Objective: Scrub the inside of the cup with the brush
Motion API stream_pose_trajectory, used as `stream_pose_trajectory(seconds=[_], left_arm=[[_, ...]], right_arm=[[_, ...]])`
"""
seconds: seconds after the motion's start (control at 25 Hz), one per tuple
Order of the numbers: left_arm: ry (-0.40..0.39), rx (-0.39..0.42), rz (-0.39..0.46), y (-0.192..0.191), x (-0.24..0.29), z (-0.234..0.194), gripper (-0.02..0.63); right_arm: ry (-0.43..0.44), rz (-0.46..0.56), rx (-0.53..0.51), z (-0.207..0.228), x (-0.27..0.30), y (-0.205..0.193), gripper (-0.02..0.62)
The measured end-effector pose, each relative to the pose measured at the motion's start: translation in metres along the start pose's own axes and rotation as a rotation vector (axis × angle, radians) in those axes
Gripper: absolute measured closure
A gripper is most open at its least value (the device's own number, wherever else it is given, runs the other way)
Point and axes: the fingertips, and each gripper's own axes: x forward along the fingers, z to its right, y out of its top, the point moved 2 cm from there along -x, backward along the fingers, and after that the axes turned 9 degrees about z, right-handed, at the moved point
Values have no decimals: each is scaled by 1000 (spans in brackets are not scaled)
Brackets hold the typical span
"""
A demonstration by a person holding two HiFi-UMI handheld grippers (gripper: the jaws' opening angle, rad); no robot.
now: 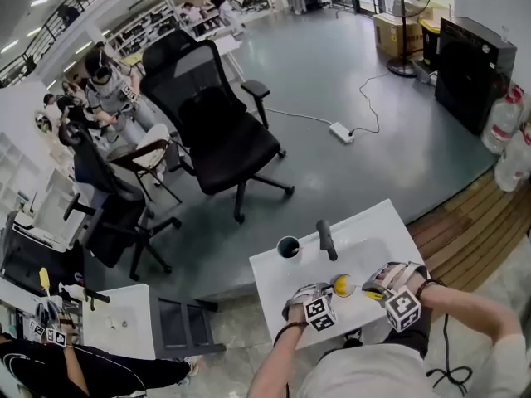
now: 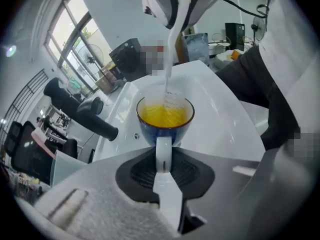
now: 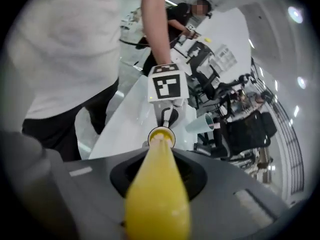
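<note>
A cup point(image 1: 342, 285), blue outside and yellow inside, stands on the white sink top point(image 1: 282, 288). My left gripper point(image 1: 311, 303) is shut on the cup's white handle point(image 2: 163, 151), which sits between its jaws point(image 2: 163, 171). In the left gripper view the brush's white stem point(image 2: 170, 59) comes down from above into the cup point(image 2: 165, 115), and its bristles are hidden among the yellow. My right gripper point(image 1: 390, 287) is shut on the brush's yellow handle point(image 3: 157, 194), which points at the cup point(image 3: 161, 136).
A black faucet point(image 1: 326, 239) rises behind the cup beside the sink basin point(image 1: 373, 251). A second, teal cup point(image 1: 288, 246) stands at the back left of the sink top. Black office chairs point(image 1: 216, 131) and other desks fill the floor beyond.
</note>
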Motion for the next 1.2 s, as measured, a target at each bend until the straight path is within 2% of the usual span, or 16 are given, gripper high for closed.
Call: stream_pose_trajectory(seconds=[0.16,0.36,0.4,0.48,0.56,0.68,0.76,0.88,1.04,1.12,1.2], left_arm=[[-49,116,-21,1,-3,7,554],[-82,259,-45,1,-12,4,554],[-84,281,-48,2,-13,3,554],[-82,296,-49,1,-14,2,554],[-64,271,-48,0,-14,-2,554],[-36,155,-36,-2,-11,-7,554],[-11,78,-33,-5,-12,-11,554],[45,-37,-22,-7,-11,-17,554],[97,-203,0,-10,-10,-20,554],[129,-276,4,-12,-9,-21,554],[171,-322,-6,-11,-7,-22,554]], right_arm=[[56,-6,-335,-12,-1,7,558],[203,-21,-690,-21,-13,34,558],[208,-30,-730,-21,-12,38,558],[200,-31,-705,-17,-10,42,558],[172,-20,-582,-10,-8,38,558],[69,-26,-345,2,4,21,558],[31,-5,-124,7,7,17,558],[-17,57,264,17,8,15,558],[-126,106,713,23,7,8,558],[-176,132,877,19,7,9,557],[-224,148,988,16,7,8,554]])
